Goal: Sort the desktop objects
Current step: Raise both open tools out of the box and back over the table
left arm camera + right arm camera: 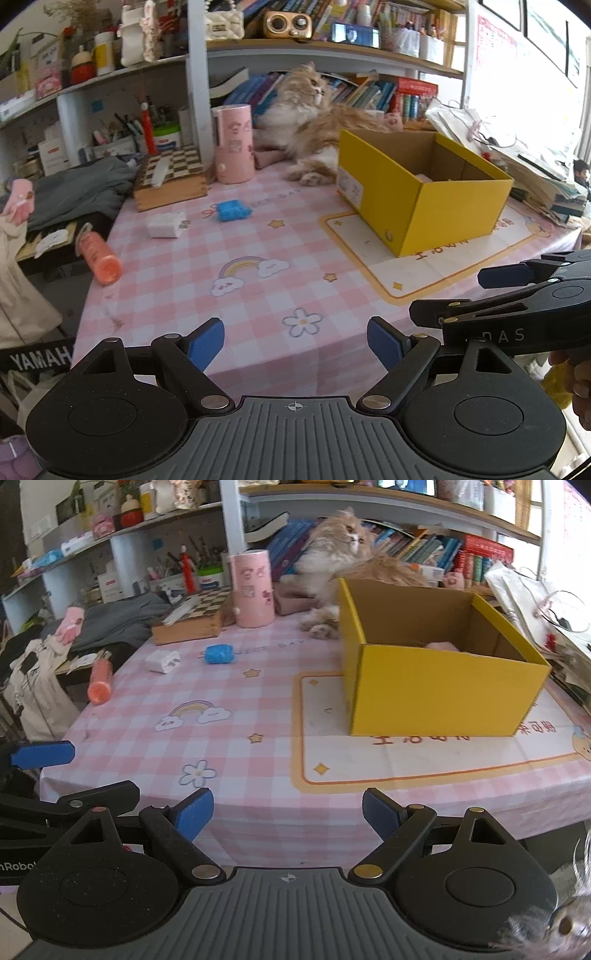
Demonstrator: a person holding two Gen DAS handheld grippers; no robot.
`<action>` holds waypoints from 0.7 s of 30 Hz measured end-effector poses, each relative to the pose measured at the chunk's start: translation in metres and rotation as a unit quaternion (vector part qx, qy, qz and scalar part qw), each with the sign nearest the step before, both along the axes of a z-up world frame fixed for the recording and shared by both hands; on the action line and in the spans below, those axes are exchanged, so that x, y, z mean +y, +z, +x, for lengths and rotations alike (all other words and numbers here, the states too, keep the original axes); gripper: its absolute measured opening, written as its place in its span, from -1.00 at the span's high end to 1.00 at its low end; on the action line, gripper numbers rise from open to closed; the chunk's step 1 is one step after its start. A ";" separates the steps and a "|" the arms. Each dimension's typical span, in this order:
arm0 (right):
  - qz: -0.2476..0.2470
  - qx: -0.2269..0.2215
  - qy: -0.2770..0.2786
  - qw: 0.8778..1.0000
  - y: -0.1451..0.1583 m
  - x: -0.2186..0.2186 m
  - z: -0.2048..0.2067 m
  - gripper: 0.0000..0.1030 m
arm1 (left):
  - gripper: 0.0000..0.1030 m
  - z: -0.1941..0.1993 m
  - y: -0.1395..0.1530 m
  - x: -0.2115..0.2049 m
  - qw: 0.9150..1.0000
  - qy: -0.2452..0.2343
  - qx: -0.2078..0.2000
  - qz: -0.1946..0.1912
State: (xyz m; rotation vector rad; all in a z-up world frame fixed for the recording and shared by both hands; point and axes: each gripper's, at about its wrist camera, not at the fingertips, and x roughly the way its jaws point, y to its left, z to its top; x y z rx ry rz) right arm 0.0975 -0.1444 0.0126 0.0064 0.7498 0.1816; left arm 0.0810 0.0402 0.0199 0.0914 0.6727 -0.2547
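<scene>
Both the left gripper [295,341] and the right gripper [287,819] hover at the near table edge, fingers spread wide and holding nothing; the yellow box [436,686] is the landmark. Left of it lie the blue object [232,210], the white charger [167,224] and, farthest left, the orange bottle [100,256], its long axis running front to back, so the left gripper is probably nearer. Only the right view shows something pale pink [441,645] inside the box clearly.

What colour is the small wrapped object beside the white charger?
Bright blue, clearest in the right wrist view, just right of the white charger.
</scene>
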 end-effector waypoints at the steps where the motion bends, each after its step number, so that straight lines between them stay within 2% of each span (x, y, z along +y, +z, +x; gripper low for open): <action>1: -0.001 0.000 0.005 1.000 0.000 0.004 0.001 -0.69 | -0.69 0.000 0.000 0.003 1.000 0.004 0.000 -0.001; 13: -0.025 -0.020 0.055 0.998 0.005 0.040 0.011 -0.69 | -0.70 0.000 0.001 0.030 0.999 0.039 -0.007 -0.007; 21: -0.033 -0.028 0.054 0.998 0.007 0.045 0.016 -0.69 | -0.70 0.006 0.002 0.033 0.999 0.032 -0.011 -0.008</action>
